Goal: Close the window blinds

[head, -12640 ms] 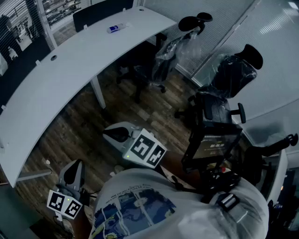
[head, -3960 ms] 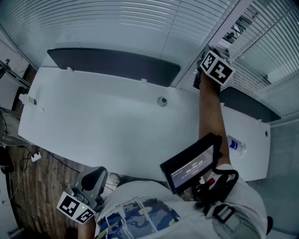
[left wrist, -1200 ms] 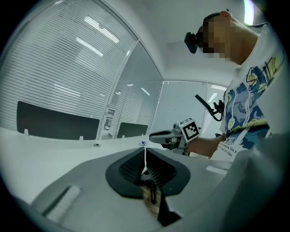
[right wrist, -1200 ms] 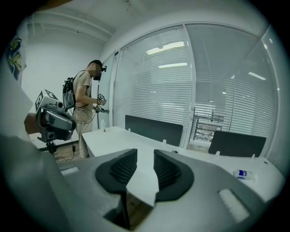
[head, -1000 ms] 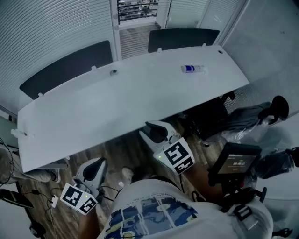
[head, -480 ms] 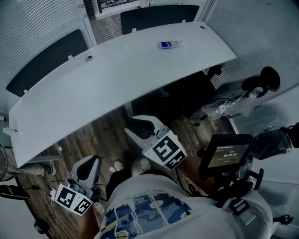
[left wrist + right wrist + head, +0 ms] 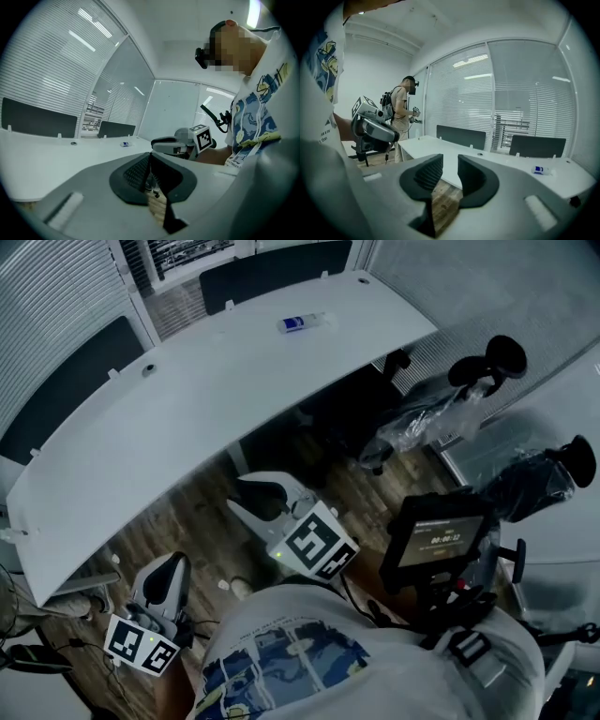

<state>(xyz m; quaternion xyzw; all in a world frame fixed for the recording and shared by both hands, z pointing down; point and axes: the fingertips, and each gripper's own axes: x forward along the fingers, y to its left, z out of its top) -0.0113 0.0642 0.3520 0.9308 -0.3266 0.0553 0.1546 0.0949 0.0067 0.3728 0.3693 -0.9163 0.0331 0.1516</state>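
Note:
White slatted window blinds (image 7: 459, 101) cover the glass wall behind the desk, and one strip by the mullion (image 7: 512, 123) still shows the room beyond. In the head view the blinds (image 7: 52, 292) run along the top left. Both grippers hang low by my body, far from the blinds. My right gripper (image 7: 261, 498) (image 7: 450, 171) is over the wood floor; its jaws are closing with a gap and nothing between them. The left gripper (image 7: 164, 579) (image 7: 149, 172) points up toward the desk with its pads touching, empty.
A long curved white desk (image 7: 206, 381) stands between me and the blinds, with a small bottle (image 7: 302, 322) and dark dividers (image 7: 272, 266) on it. Plastic-wrapped office chairs (image 7: 441, 413) (image 7: 539, 479) stand to the right. Another person (image 7: 404, 117) stands at the far wall.
My view has swung to the right: the desk slid up and left and the wrapped chairs came in. Both grippers stayed low by my body, the right one drifting left.

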